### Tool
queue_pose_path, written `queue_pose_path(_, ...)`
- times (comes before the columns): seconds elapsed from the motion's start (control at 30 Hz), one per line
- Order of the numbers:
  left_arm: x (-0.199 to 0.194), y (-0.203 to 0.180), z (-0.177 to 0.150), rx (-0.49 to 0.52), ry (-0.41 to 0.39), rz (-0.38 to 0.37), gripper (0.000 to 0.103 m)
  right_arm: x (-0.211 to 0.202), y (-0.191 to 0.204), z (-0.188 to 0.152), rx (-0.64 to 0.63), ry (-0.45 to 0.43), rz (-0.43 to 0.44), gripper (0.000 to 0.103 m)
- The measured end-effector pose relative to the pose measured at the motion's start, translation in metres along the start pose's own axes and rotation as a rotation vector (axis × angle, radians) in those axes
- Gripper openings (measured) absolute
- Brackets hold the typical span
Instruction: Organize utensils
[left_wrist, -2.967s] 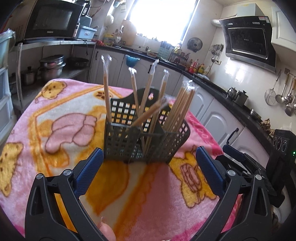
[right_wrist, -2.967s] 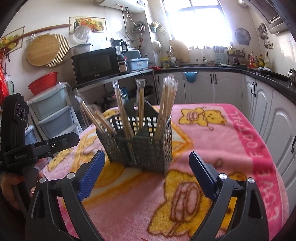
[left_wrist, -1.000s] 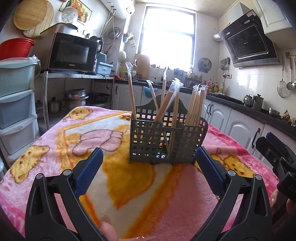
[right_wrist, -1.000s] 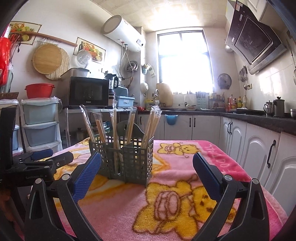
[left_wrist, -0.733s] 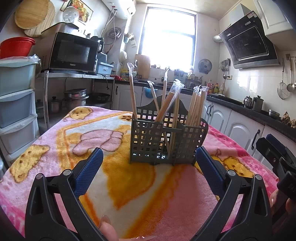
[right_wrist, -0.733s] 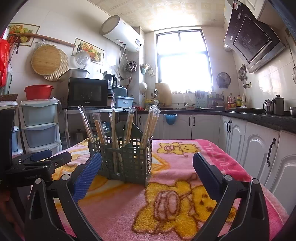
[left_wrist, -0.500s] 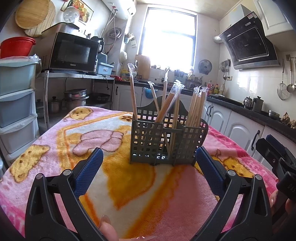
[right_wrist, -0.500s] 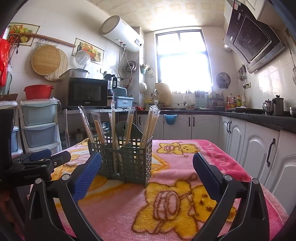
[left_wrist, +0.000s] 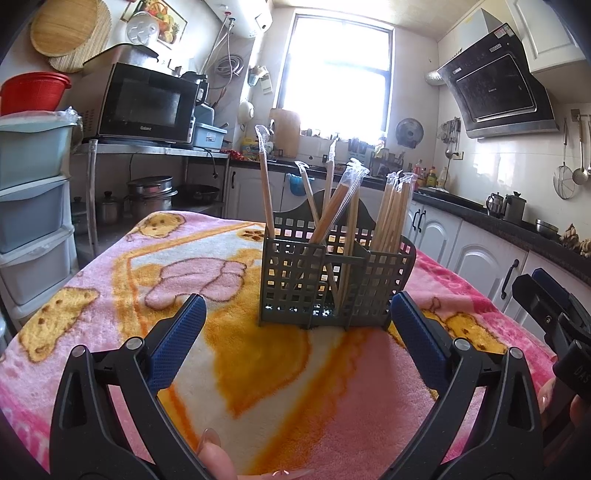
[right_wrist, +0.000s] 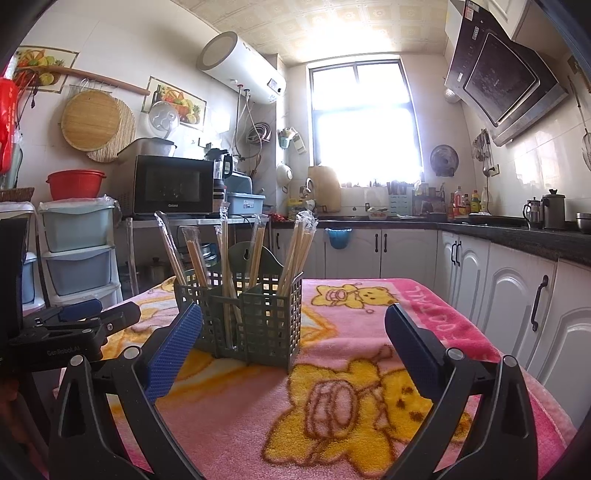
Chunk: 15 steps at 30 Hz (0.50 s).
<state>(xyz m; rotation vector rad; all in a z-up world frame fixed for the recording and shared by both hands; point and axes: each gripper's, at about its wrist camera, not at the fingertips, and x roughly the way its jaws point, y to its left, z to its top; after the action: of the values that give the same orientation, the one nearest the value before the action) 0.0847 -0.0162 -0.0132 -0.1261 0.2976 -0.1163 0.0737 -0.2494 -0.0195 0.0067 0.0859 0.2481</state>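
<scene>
Kitchen table under a pink cartoon blanket (left_wrist: 110, 280), grey utensil caddy (left_wrist: 334, 284) upright mid-table.
Wrapped chopsticks (left_wrist: 393, 214) stand in its compartments, some leaning; left gripper (left_wrist: 295, 332) and right gripper (right_wrist: 293, 332) both gape empty, short of it.

A microwave (right_wrist: 171, 184) sits beside stacked drawers (right_wrist: 75, 245), with perhaps a kettle (right_wrist: 553, 211) on the counter (right_wrist: 517, 230).

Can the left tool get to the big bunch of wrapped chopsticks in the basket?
Probably yes. The left tool is open and empty, the blanket before it is bare, and the bunch stands tall above the basket's rim.
</scene>
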Motion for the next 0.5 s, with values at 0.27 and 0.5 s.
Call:
queue_pose_path(0.27,0.0006,-0.0003,0.0,0.0,0.0,0.0,0.093,-0.0013,-0.0002,-0.0001,-0.003,0.003,0.001,0.097)
queue_pose_path(0.5,0.0004,-0.0005,-0.0001,0.001,0.002,0.0,0.093,-0.001,-0.0002,0.0,-0.002,0.003,0.001,0.097)
